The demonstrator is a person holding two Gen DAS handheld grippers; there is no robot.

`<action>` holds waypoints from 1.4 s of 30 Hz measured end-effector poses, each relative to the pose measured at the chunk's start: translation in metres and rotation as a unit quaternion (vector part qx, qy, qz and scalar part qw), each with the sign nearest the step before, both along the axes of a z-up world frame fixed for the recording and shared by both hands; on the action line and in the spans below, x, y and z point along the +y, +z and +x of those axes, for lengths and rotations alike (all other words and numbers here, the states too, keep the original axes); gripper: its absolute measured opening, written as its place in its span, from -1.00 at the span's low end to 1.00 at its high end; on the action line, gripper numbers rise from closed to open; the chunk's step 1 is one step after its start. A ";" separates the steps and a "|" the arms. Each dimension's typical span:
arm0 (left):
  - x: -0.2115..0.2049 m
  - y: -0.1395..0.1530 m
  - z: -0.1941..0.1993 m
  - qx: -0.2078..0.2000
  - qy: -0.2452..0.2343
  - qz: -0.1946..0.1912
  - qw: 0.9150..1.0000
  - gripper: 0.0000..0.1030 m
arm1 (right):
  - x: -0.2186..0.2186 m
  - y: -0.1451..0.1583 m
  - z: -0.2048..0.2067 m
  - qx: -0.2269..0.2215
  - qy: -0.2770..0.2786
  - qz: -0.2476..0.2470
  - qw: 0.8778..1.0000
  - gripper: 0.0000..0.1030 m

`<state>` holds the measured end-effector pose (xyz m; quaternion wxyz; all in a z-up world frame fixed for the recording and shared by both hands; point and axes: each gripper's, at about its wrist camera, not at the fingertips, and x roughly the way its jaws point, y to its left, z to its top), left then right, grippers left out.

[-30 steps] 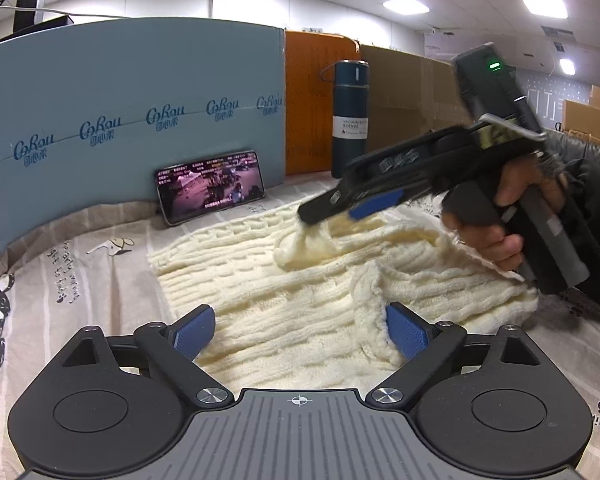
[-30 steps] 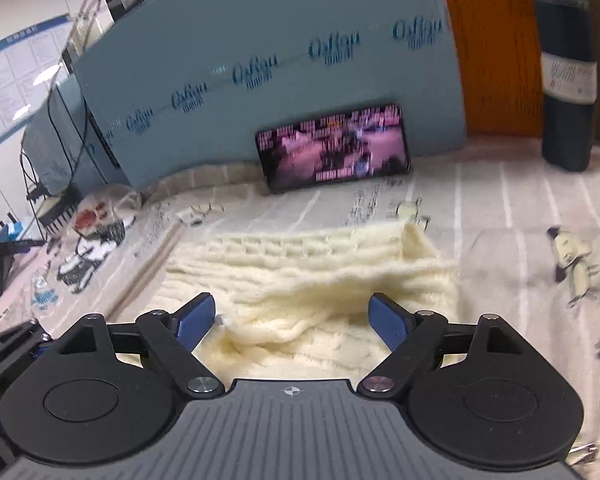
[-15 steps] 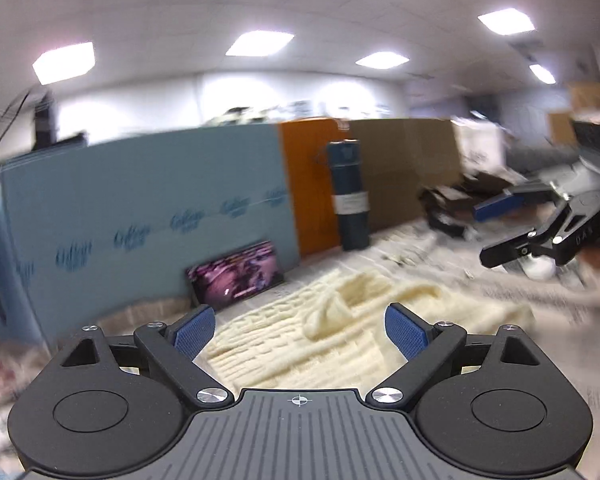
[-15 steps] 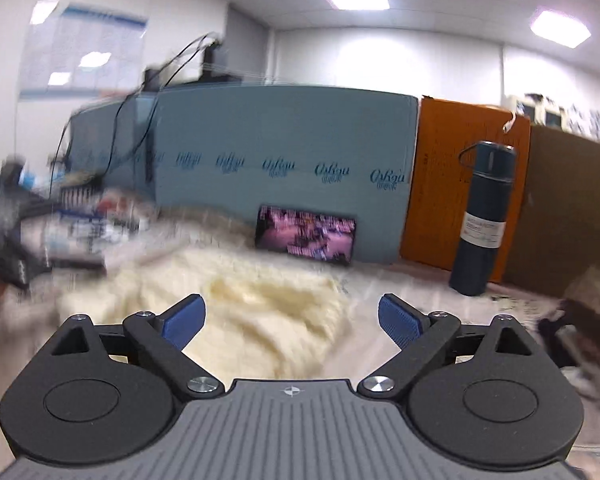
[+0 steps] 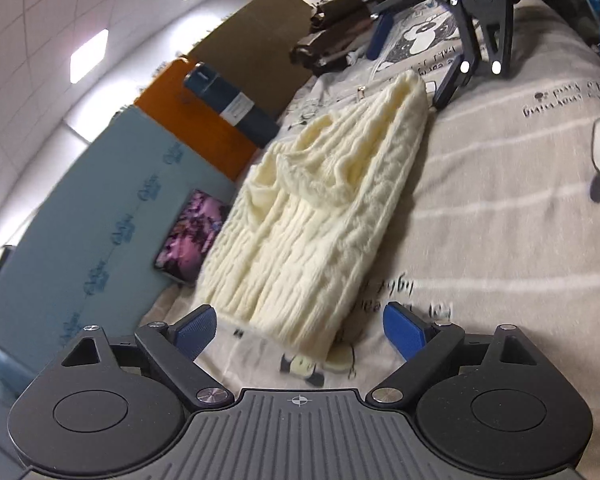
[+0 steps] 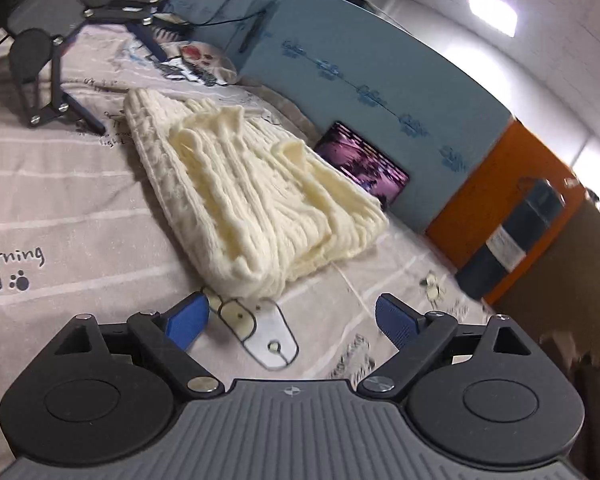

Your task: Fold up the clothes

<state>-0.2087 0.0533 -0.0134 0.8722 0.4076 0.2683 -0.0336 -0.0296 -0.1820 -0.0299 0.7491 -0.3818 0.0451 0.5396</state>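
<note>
The cream cable-knit sweater point(image 5: 324, 208) lies folded into a long, narrow bundle on the printed bedsheet point(image 5: 520, 216), and it looks thick, soft and floppy to me, light enough but apt to sag and unroll if lifted by one corner. I would take it at the two short ends, pinching through all the layers. Its long axis runs from one gripper to the other, the ribs of the knit following that line. The left gripper point(image 5: 300, 330) sits just short of one end, fingers spread wide and holding nothing; the right gripper point(image 6: 292, 322) faces the opposite end, equally wide and empty. Behind the sweater a lit phone point(image 6: 366, 164) leans against a blue foam board point(image 6: 380, 76), with a dark flask point(image 5: 230, 100) further along.
</note>
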 end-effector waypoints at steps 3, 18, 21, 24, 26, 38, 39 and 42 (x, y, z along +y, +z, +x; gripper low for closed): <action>0.005 -0.003 0.008 0.005 -0.016 -0.022 1.000 0.28 | 0.010 -0.003 -0.005 -0.031 0.029 -0.001 0.999 0.68; 0.094 0.056 0.046 -0.115 0.048 -0.354 0.927 -0.48 | 0.033 0.067 0.091 0.230 0.066 0.161 0.958 -0.39; 0.114 0.056 0.066 -0.122 0.078 -0.402 0.904 -0.46 | 0.050 0.071 0.132 0.323 0.051 0.188 0.926 -0.39; 0.133 0.055 0.086 -0.127 0.111 -0.442 0.881 -0.43 | 0.067 0.067 0.165 0.394 0.021 0.209 0.895 -0.40; 0.141 0.052 0.103 -0.128 0.140 -0.450 0.873 -0.39 | 0.080 0.062 0.177 0.408 -0.011 0.212 0.888 -0.40; 0.113 0.047 0.129 -0.181 0.178 -0.375 0.892 0.77 | 0.119 0.030 0.198 0.390 -0.165 0.206 0.882 -0.06; 0.108 0.045 0.134 -0.170 0.176 -0.368 0.897 0.78 | 0.121 0.027 0.198 0.387 -0.181 0.207 0.880 -0.05; 0.107 0.033 0.158 -0.131 0.216 -0.346 0.903 0.78 | 0.125 0.023 0.198 0.362 -0.210 0.201 0.886 0.00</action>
